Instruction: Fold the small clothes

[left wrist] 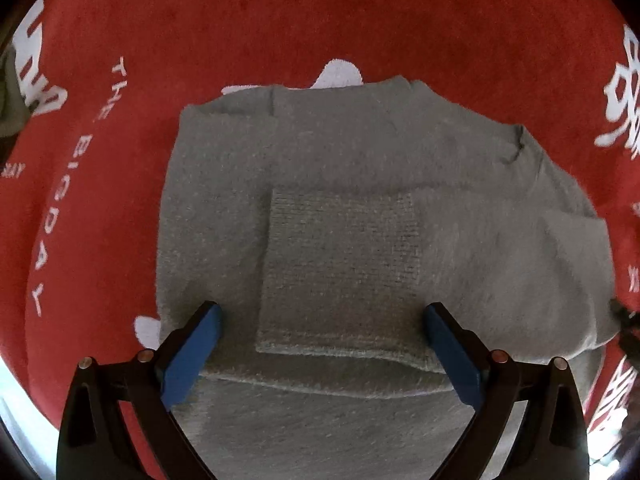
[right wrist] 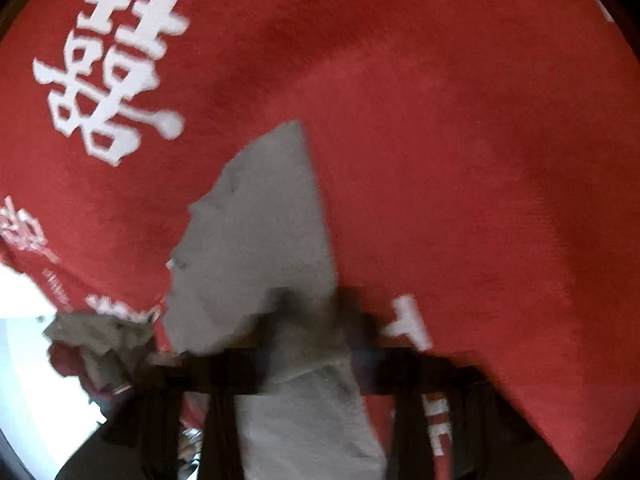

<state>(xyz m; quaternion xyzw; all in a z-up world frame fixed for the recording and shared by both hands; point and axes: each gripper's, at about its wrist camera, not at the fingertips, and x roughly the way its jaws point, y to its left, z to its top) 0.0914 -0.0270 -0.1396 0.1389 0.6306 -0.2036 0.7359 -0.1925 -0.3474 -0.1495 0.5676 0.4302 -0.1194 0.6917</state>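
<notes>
In the left wrist view the left hand-held gripper [left wrist: 320, 336] points down with its blue pads [left wrist: 192, 354] spread wide, holding nothing; between and beyond them lies the grey knitted sweater [left wrist: 360, 208], flat on the red cloth [left wrist: 320, 12] that covers the surface; a ribbed sleeve end [left wrist: 340, 272] is folded across its middle, and white lettering [left wrist: 60, 200] runs along the cloth to the left. In the right wrist view, blurred by motion, the right hand-held gripper [right wrist: 316, 320] has its jaws pinched together on a fold of the same grey sweater [right wrist: 256, 240], which stretches away from the jaws over the cloth; a crumpled heap of other clothes [right wrist: 96, 344] sits at the lower left; farther off, a large white double-happiness character [right wrist: 112, 68] is printed on the cloth.
</notes>
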